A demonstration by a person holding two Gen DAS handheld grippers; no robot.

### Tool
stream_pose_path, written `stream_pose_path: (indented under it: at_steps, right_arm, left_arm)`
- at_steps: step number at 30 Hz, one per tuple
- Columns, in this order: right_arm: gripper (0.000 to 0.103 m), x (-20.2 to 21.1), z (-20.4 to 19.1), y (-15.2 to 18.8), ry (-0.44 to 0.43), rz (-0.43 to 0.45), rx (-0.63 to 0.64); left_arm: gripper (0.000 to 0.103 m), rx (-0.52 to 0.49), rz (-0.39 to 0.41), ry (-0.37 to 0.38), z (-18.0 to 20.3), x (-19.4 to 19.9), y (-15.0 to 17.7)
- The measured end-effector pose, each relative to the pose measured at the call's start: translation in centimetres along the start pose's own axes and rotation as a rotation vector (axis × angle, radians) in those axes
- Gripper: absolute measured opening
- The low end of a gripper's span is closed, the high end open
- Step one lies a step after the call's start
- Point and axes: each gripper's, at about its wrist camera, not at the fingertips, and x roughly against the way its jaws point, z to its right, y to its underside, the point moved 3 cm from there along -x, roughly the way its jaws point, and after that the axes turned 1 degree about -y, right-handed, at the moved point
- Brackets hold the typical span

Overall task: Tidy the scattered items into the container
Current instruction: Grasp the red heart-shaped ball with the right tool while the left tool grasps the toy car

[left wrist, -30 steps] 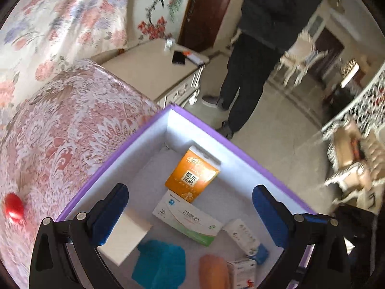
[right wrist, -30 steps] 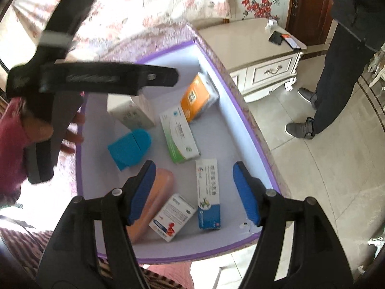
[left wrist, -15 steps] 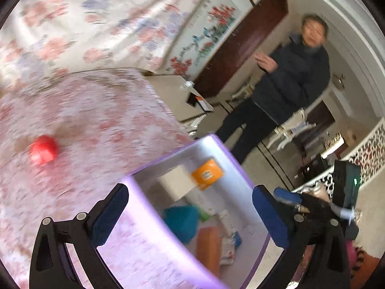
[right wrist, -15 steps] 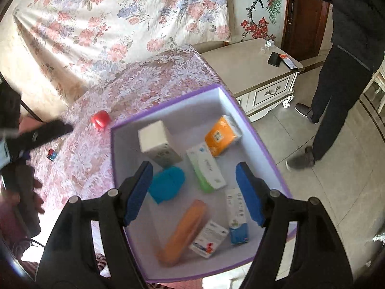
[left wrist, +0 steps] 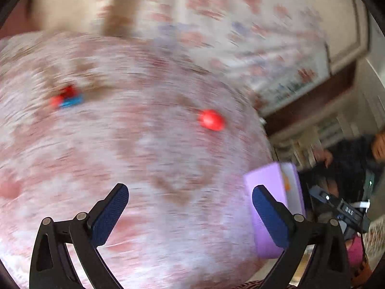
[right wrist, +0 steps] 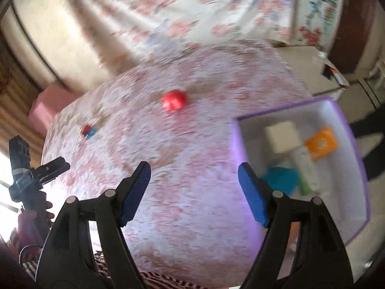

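Observation:
A purple-walled box (right wrist: 356, 144) sits at the right on the pink patterned bed cover; it shows in the left wrist view too (left wrist: 269, 185). Inside lie a white carton (right wrist: 282, 136), an orange pack (right wrist: 321, 143), a teal item (right wrist: 281, 179) and others. A red round item (right wrist: 174, 100) lies on the cover, also in the left wrist view (left wrist: 211, 120). A small red and blue item (right wrist: 88, 131) lies farther left, also in the left wrist view (left wrist: 67, 98). My left gripper (left wrist: 190, 213) is open and empty. My right gripper (right wrist: 193, 193) is open and empty beside the box.
The bed cover (right wrist: 192, 159) spreads under both grippers, with a flowered sheet (right wrist: 192, 12) behind. A beige nightstand (right wrist: 310, 67) stands at the back right. A person in dark clothes (left wrist: 349, 154) is beyond the box. Both views are motion-blurred.
Both grippers have swung left, away from over the box, onto the bed cover. The red item and the small red and blue item have come into view. Both stay open.

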Motion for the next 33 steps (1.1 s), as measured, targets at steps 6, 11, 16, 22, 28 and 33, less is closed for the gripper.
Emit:
stream_pose_path:
  at_steps: [6,11,16,22,28,33]
  right_arm:
    - [0.077,-5.1,-4.6,-0.6,-0.016,-0.083,0.087]
    - [0.077,-9.2,-5.7,-1.2,-0.013,-0.16,0.036]
    - [0.077,-11.2,-6.9,-0.3,-0.019,-0.211,-0.002]
    - [0.077,-12.3,-7.2,1.4,0.005,-0.274,-0.014]
    - [0.077,-13.3,-5.8,2.7,0.028,-0.327,-0.072]
    - [0.077,-14.0,-5.6,2.4,0.034,-0.349,-0.045]
  left_arm:
    - [0.103,0.127,0.011,-0.106,-9.4,2.5,1.2]
    - [0.103,0.183,-0.022,-0.157,-13.8,2.3,1.5]
    - [0.103,0.123,-0.039,-0.19,-15.7,0.7,-2.0]
    - [0.103,0.054,-0.056,-0.203,-16.5,-2.4,-7.7]
    - [0.103,-0.02,-0.08,-0.223,-15.6,-6.3,-12.0]
    - [0.103,-0.155,-0.145,-0.245,-14.4,-10.3,-13.8]
